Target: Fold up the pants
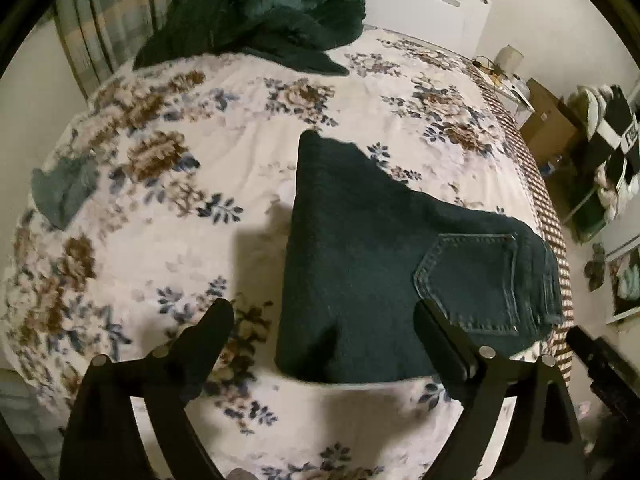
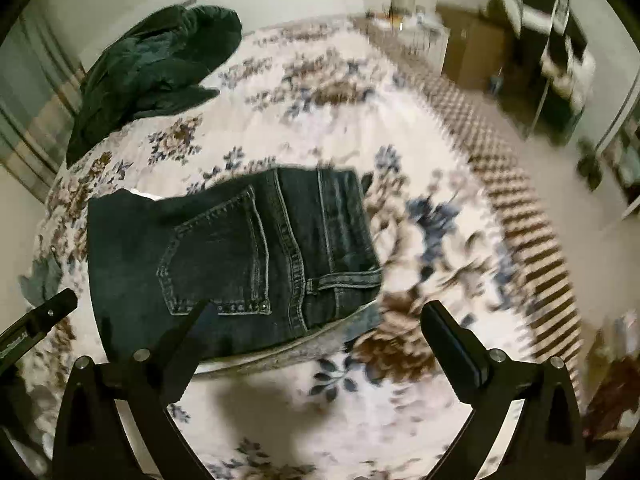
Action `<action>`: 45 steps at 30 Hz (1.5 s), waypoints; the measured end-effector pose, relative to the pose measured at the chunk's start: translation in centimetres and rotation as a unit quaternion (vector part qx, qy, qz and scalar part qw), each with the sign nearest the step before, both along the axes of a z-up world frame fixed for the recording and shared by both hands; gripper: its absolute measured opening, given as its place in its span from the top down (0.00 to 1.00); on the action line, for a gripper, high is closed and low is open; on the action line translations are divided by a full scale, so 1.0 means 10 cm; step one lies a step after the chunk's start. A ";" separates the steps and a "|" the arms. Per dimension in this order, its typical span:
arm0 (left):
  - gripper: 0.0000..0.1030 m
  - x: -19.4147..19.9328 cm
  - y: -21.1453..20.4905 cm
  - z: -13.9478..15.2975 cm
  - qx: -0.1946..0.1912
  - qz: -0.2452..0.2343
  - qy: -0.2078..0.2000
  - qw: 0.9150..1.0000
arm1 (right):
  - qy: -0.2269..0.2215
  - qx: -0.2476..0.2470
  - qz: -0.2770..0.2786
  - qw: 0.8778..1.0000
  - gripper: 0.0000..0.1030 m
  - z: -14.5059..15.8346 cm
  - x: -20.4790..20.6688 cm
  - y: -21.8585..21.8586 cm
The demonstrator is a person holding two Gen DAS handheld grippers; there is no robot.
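Dark blue jeans (image 1: 372, 256) lie folded into a compact stack on the floral bedspread (image 1: 160, 200), back pocket (image 1: 468, 280) facing up. My left gripper (image 1: 324, 316) is open and empty, hovering above the near edge of the jeans. The jeans also show in the right wrist view (image 2: 224, 264), pocket and waistband up. My right gripper (image 2: 316, 320) is open and empty, above the near right corner of the stack. The left gripper's finger (image 2: 40, 320) shows at the left edge of the right view.
A dark green garment pile (image 1: 256, 12) lies at the far end of the bed, also in the right view (image 2: 148, 72). A small teal cloth (image 1: 64, 192) lies at the left. A checkered bed edge (image 1: 540, 200), boxes and shelves stand at the right.
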State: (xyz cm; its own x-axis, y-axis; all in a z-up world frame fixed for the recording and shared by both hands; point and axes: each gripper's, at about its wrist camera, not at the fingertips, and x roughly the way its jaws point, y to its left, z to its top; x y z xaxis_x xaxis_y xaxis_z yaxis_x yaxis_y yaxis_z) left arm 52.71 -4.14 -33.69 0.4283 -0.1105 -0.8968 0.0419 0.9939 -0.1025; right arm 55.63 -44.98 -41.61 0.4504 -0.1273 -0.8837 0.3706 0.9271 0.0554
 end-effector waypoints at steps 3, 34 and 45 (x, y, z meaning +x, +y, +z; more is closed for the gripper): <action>0.08 -0.18 -0.04 0.22 0.015 -0.001 -0.016 1.000 | -0.018 -0.034 0.007 0.999 0.00 0.30 -0.15 0.14; 0.08 -3.05 -0.37 2.59 0.037 0.031 -0.175 0.983 | -0.200 -0.072 0.098 0.972 0.00 3.42 -3.50 0.64; 0.00 -3.47 -0.30 2.83 0.036 0.038 -0.196 0.979 | -0.216 -0.079 0.103 0.968 0.00 3.89 -4.14 0.78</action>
State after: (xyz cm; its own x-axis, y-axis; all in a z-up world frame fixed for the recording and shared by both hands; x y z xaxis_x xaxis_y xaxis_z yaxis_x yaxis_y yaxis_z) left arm 17.99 -7.11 -5.36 0.7463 -0.0069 -0.6656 -0.0110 0.9997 -0.0226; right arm 14.26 -37.17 -2.74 0.8033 -0.1128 -0.5848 0.1501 0.9886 0.0155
